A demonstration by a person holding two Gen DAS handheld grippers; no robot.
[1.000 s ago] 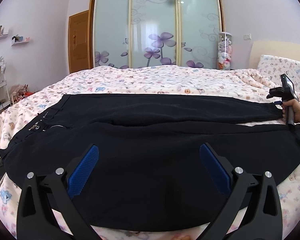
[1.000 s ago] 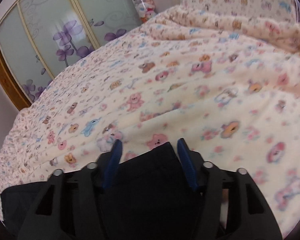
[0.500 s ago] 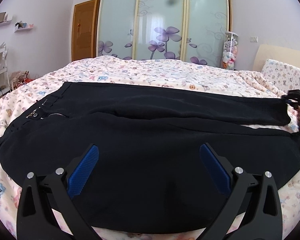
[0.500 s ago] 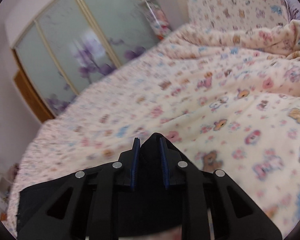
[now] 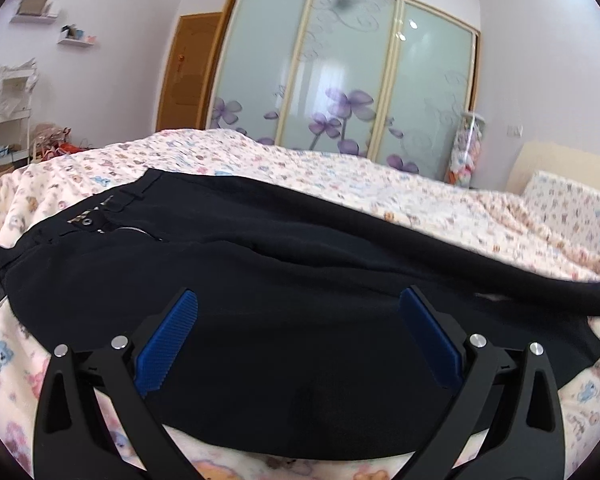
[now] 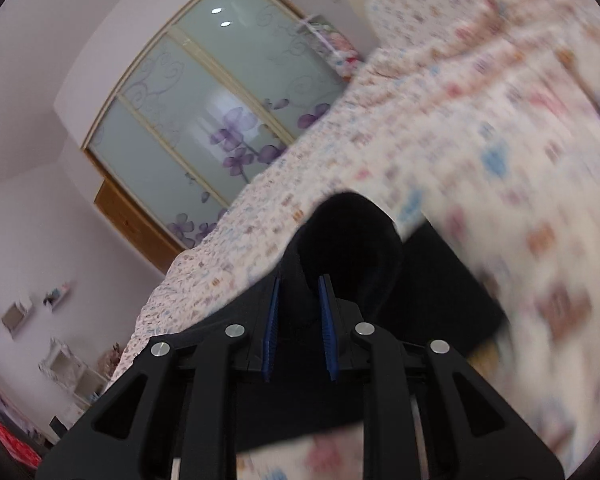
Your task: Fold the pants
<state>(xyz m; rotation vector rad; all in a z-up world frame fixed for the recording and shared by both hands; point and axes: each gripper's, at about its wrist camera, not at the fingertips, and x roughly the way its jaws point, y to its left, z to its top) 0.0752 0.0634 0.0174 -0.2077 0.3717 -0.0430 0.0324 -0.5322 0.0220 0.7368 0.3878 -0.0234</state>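
Note:
Black pants lie lengthwise across the bed, waistband with a metal button at the left, legs running to the right. My left gripper is open and empty, hovering over the near leg at mid-length. My right gripper is shut on the pants' leg end and holds that cloth lifted off the bed; the fabric bulges up in front of the blue pads.
The bed has a cream cover with a cartoon bear print. A pillow lies at the far right. A frosted sliding wardrobe and a wooden door stand behind. White shelves stand at the left.
My right gripper closed on the leg end and lifted it, tilting as it rose. My left gripper stayed open and shifted slightly over the pants.

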